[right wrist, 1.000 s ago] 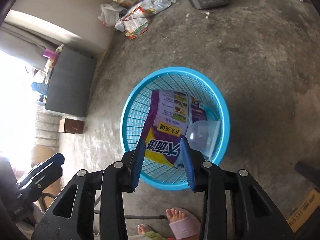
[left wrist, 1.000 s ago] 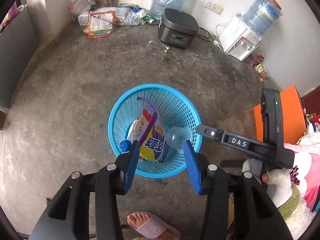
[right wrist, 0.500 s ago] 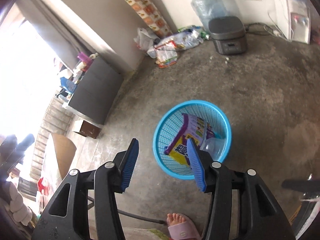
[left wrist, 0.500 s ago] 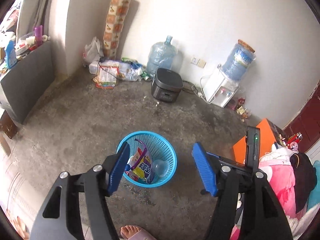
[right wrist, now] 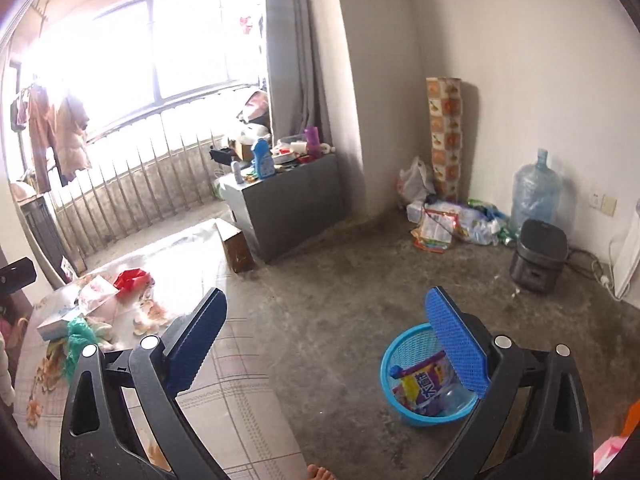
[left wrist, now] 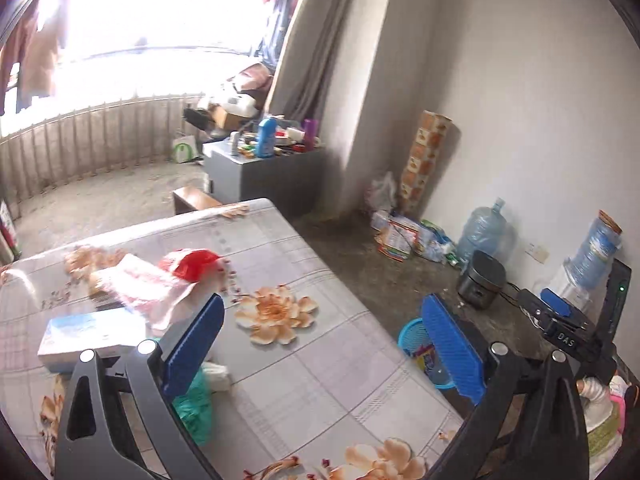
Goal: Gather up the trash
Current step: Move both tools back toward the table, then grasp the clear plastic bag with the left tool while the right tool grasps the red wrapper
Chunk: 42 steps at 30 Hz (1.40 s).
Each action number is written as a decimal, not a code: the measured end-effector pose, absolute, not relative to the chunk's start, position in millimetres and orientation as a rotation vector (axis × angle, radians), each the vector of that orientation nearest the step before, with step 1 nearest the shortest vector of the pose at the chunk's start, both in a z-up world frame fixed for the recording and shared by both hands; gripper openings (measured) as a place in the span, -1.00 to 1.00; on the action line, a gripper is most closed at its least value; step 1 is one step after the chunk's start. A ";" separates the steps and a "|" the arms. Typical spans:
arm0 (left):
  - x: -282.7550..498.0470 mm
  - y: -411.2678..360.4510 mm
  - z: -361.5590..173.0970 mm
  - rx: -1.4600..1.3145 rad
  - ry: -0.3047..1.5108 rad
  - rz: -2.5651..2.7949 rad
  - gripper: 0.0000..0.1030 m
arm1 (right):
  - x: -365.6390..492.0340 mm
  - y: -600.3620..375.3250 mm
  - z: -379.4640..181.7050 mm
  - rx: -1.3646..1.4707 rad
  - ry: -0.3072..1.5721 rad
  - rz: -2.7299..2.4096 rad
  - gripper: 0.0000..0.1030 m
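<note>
A blue mesh basket (right wrist: 404,350) stands on the concrete floor and holds a purple and yellow packet (right wrist: 420,386) and a clear bottle. It also shows in the left wrist view (left wrist: 412,330) past the table edge. Trash lies on the flowered table (left wrist: 312,364): a red bag (left wrist: 196,262), a pink wrapper (left wrist: 140,288), a green bag (left wrist: 196,408), a white tissue (left wrist: 216,372) and a light blue box (left wrist: 88,334). My left gripper (left wrist: 324,348) is open and empty above the table. My right gripper (right wrist: 332,344) is open and empty, between table and basket.
A grey cabinet (right wrist: 288,200) with bottles stands by the curtain. A black cooker (right wrist: 538,256), a water jug (right wrist: 534,192) and a litter pile (right wrist: 448,220) line the far wall. A brown box (right wrist: 236,246) sits on the floor. A bare foot (right wrist: 318,472) shows at the bottom.
Both grippers have risen away from the basket and swung left toward the table, and their jaws have opened wider. The packet stays in the basket.
</note>
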State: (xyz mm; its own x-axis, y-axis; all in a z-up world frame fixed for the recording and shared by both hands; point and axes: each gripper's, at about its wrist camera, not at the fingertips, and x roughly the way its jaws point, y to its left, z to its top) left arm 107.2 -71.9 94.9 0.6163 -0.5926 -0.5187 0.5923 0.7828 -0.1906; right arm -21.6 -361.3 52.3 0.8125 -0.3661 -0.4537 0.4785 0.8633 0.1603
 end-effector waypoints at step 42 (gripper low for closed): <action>284.1 118.8 35.9 -0.151 0.725 -0.430 -0.34 | 270.8 -175.0 59.5 0.330 0.760 0.239 0.16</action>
